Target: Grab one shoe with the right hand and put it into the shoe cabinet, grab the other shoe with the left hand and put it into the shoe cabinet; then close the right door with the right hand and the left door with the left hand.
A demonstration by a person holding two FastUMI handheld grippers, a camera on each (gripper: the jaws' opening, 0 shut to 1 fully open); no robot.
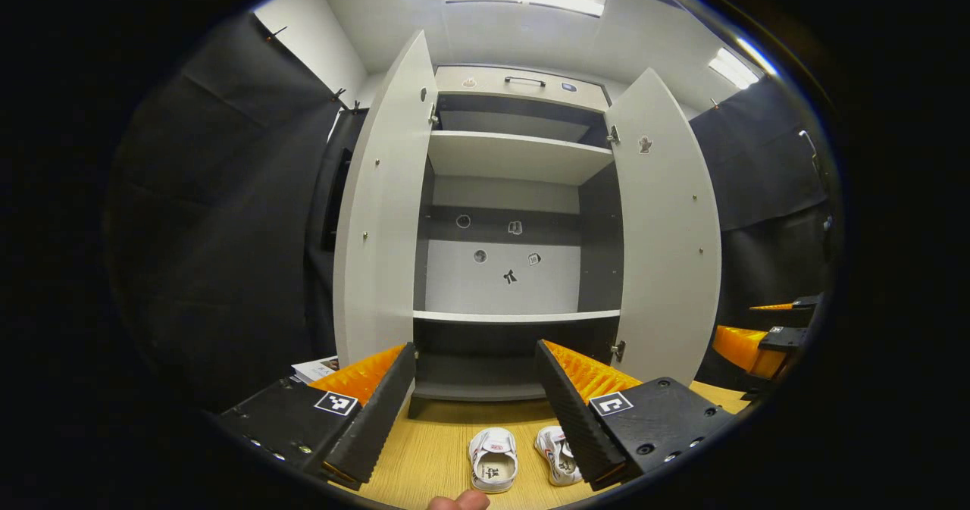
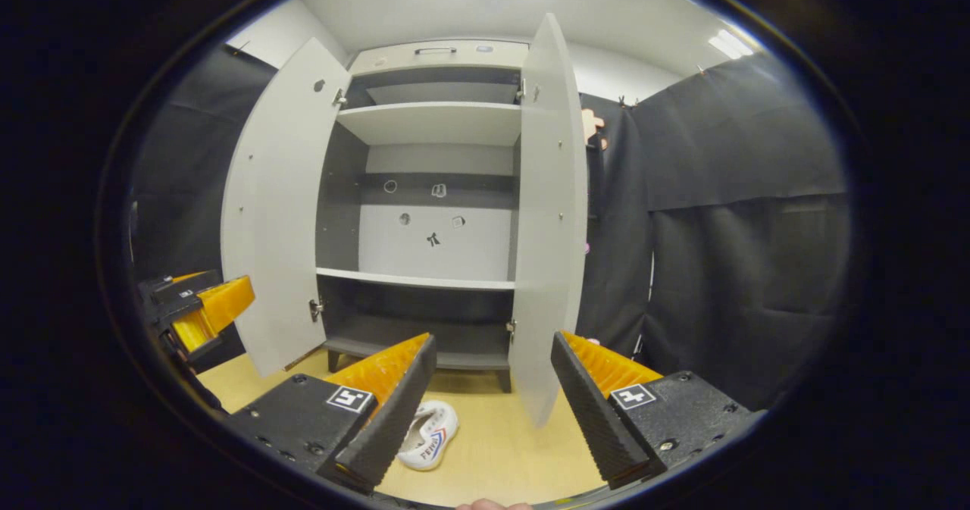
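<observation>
- On the wooden floor [image 1: 432, 449] in front of the shoe cabinet [image 1: 515, 158], two white shoes lie side by side: the left shoe [image 1: 493, 459] toe toward the cabinet, the right shoe [image 1: 555, 453] just beside it and partly hidden behind a finger of the left gripper [image 1: 476, 411].
- Both cabinet doors stand wide open, the left door [image 1: 379, 222] and the right door [image 1: 667, 237] swung outward. That leaves the shelves bare and reachable, as the task needs before any shoe goes in.
- The left gripper hangs above the shoes with its jaws apart, holding nothing; a fingertip of the person's hand [image 1: 458, 502] shows at the bottom edge.
- In the right gripper view, the right gripper [image 2: 492, 411] also has its jaws apart and empty, with one shoe showing on the floor between and below its fingers.
- Judged from this, no shoe is stowed yet. The right gripper's aim toward the shoe nearest it fits the first step, and the open jaws suit a descent onto the upper.
- The right door's lower edge sits near that shoe, so a careless lift could knock it.
</observation>
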